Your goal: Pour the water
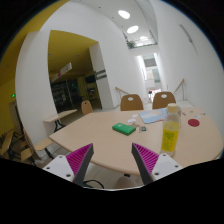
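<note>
Since pouring starts with taking hold of a vessel, we look first to the yellow bottle (170, 130), which stands upright near the right edge of the round table (100, 140), beyond our right finger and apart from it. It looks like a clear bottle of yellowish liquid with a pale cap; we cannot tell whether the cap is on tight. We see no cup or glass that we can name, so where the water should go is not clear to us.

Our gripper (112, 162) hangs wide open and holds nothing, its pink pads (78, 158) facing each other across a bare stretch of the table's near edge. We judge this spread suits an approach: the gap looks ample for the bottle's body.

Further out, a green flat object (123, 128) lies near the table's middle, a pale blue thing (152, 116) lies behind it toward the far edge, and a small red item (193, 122) sits at the far right edge. Two wooden chairs (131, 101) stand at the far side, with a doorway and a lit corridor beyond
</note>
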Demonstrator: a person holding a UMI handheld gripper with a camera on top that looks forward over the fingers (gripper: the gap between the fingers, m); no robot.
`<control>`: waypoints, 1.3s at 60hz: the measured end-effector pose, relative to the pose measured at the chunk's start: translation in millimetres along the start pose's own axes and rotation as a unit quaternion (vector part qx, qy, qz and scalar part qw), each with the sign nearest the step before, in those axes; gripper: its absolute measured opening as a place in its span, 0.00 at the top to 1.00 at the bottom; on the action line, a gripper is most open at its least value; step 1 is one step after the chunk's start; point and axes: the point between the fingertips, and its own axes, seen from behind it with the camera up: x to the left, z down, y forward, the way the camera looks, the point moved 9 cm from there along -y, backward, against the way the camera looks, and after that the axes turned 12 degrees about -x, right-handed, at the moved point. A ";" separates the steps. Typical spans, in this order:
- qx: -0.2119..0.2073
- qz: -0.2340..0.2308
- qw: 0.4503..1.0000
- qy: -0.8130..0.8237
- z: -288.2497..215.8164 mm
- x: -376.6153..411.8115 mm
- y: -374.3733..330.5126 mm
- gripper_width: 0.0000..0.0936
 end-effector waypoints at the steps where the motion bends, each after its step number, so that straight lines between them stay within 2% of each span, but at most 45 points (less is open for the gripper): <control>1: 0.001 0.000 1.000 0.000 0.2 0.3 -0.2 0.10; 16: 0.001 -0.006 1.000 -0.008 0.0 7.0 4.2 0.11; 17: 0.000 -0.007 1.000 -0.011 -6.5 -8.7 -14.0 0.11; 24: -0.002 0.014 0.999 -0.029 -9.6 -11.7 -11.7 0.11; 36: -0.015 0.075 0.994 -0.080 -11.1 -85.9 -31.0 0.11; 52: -0.026 0.144 0.982 -0.118 0.4 -167.1 41.5 0.11; 62: -0.033 0.148 0.983 -0.100 1.3 -193.1 85.7 0.12; 66: -0.037 0.135 0.986 -0.092 -0.9 -192.6 93.6 0.20; 68: -0.032 0.129 0.987 -0.088 -0.4 -191.6 95.5 0.30; 69: -0.033 0.127 0.988 -0.087 2.3 -189.8 100.8 0.38; 75: -0.026 0.126 0.988 -0.088 1.6 -192.4 98.1 0.43; 78: -0.028 0.133 0.987 -0.087 2.6 -192.6 96.8 0.49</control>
